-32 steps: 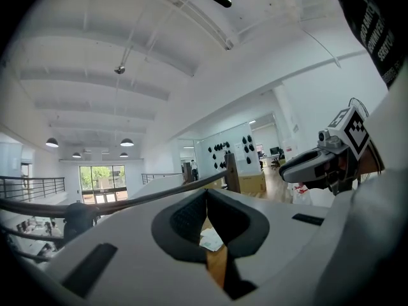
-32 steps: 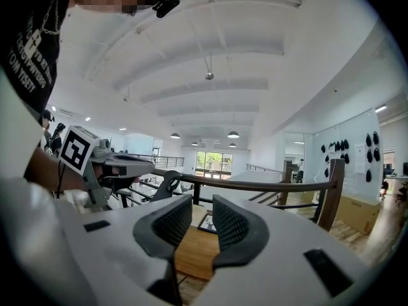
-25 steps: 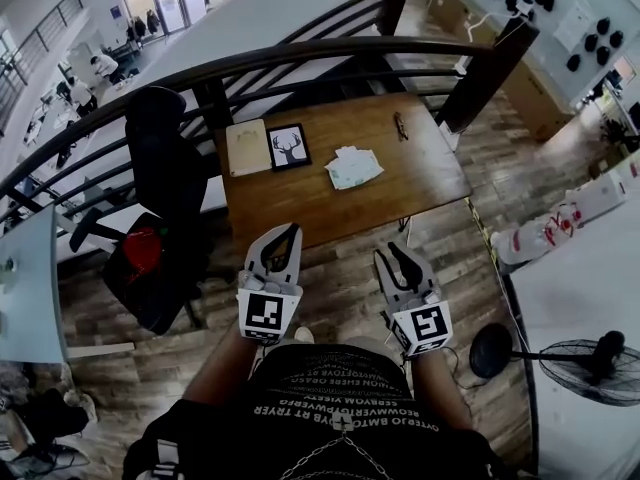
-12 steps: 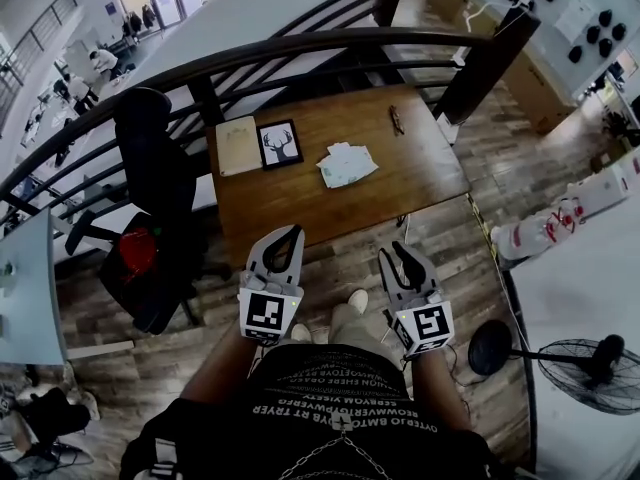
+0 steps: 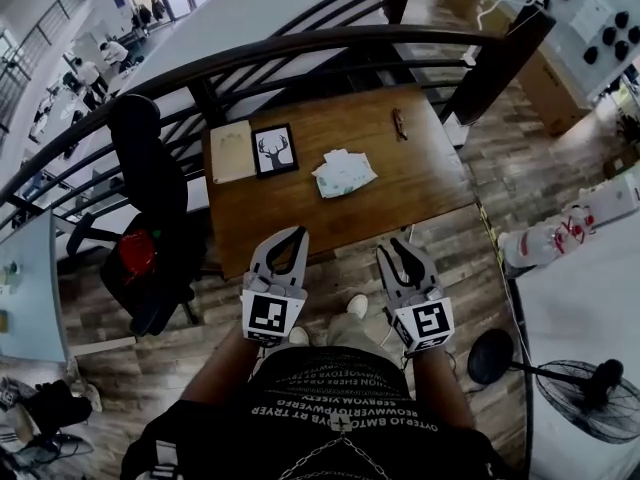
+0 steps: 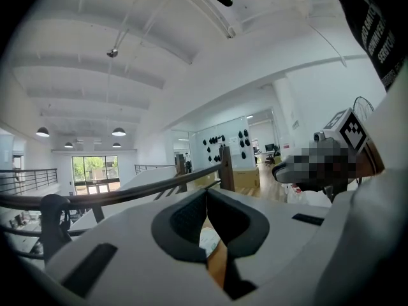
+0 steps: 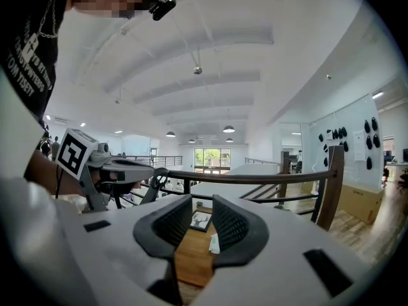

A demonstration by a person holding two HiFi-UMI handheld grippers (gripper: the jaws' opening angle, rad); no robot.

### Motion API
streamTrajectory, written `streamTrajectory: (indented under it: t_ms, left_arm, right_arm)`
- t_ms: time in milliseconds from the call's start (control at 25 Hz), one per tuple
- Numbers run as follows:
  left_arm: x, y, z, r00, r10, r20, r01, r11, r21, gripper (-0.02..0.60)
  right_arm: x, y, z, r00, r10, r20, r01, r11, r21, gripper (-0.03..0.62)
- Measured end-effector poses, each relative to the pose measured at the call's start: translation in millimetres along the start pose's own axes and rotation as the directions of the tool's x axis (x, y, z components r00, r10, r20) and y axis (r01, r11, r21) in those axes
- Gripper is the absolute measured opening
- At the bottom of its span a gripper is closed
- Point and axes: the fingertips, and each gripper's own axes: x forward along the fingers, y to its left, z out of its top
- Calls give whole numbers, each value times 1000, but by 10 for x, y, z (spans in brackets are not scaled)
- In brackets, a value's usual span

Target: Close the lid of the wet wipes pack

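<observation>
Wet wipes pack (image 5: 345, 171) lies near the middle of the wooden table (image 5: 410, 183), well ahead of both tools, and neither touches it. It is too small from here for me to tell how its lid sits.

My left gripper (image 5: 297, 233) has its jaws together with nothing between them. Its own view shows the tips meeting, with only a pale sliver of the pack below them. My right gripper (image 5: 395, 250) has its jaws apart and empty. In its own view the pack and a framed deer picture (image 5: 274, 150) show through the gap.

Only the head view shows me both tools side by side at the table's near edge, above the plank floor (image 5: 340, 268). Only the gripper views show the white vaulted ceiling, its hanging lamps and a bright window far off.

On the table, a pale board (image 5: 232, 151) lies just beside the picture. A dark curved railing (image 5: 300, 53) runs behind the table, a black chair (image 5: 150, 168) stands to its left, and a fan (image 5: 590, 388) sits on the floor at lower right.
</observation>
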Motion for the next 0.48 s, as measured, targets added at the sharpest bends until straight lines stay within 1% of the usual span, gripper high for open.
streamTrajectory:
  t_ms: [160, 280, 480]
  left_arm:
    - [181, 43, -34, 999, 28, -31, -28, 1000, -5, 28]
    - [299, 100, -70, 998, 51, -40, -52, 999, -12, 28]
    - [478, 147, -7, 995, 86, -59, -86, 996, -4, 28]
  right_arm:
    - [183, -151, -30, 999, 38, 1, -38, 999, 9, 104]
    - [311, -236, 21, 998, 68, 16, -68, 998, 13, 104]
    - [468, -427, 53, 995, 97, 21, -97, 995, 7, 103]
